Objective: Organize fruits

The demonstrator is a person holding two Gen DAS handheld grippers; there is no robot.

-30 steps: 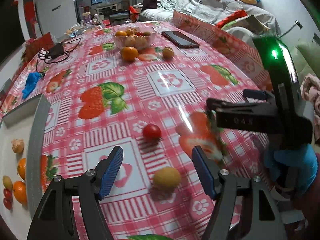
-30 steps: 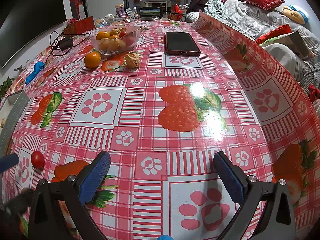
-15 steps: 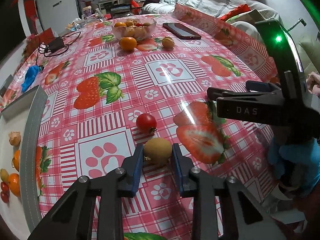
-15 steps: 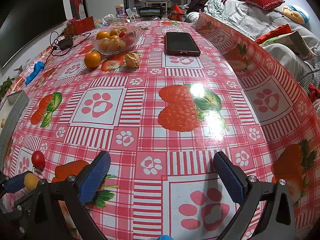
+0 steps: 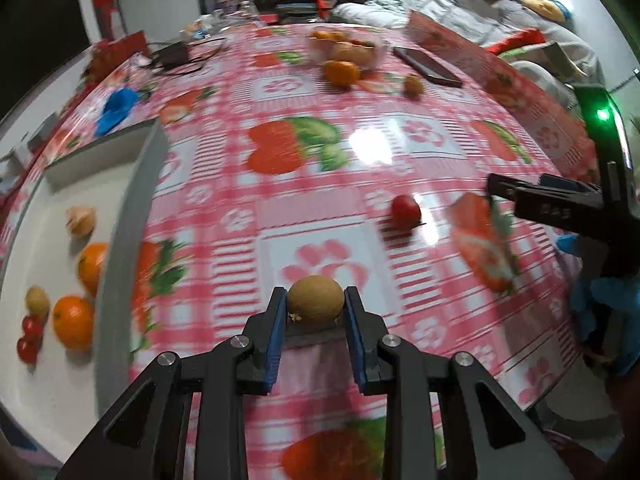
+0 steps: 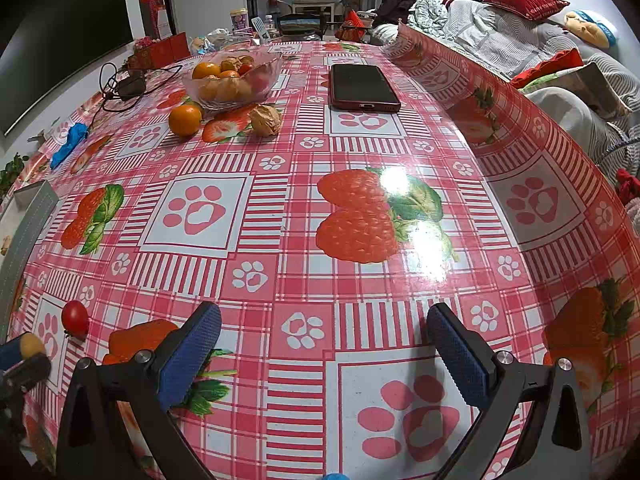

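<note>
— While a second ago my left gripper (image 5: 316,312) stood wide over the round tan fruit (image 5: 316,299), it now pinches it between both blue pads, lifted above the glossy checked tablecloth (image 5: 320,184). What about my right?

— Your right gripper (image 6: 324,356) hangs spread wide with nothing in it, unchanged. I count one cherry tomato (image 5: 405,209) loose on the cloth.

— And the white tray (image 5: 120,240)?

— Two oranges, two small red tomatoes, one husked fruit, one tan fruit. Farther off, a clear glass bowl (image 6: 232,76) piled with fruit, one orange (image 6: 185,120) and one papery husked fruit (image 6: 265,120) beside it.
</note>
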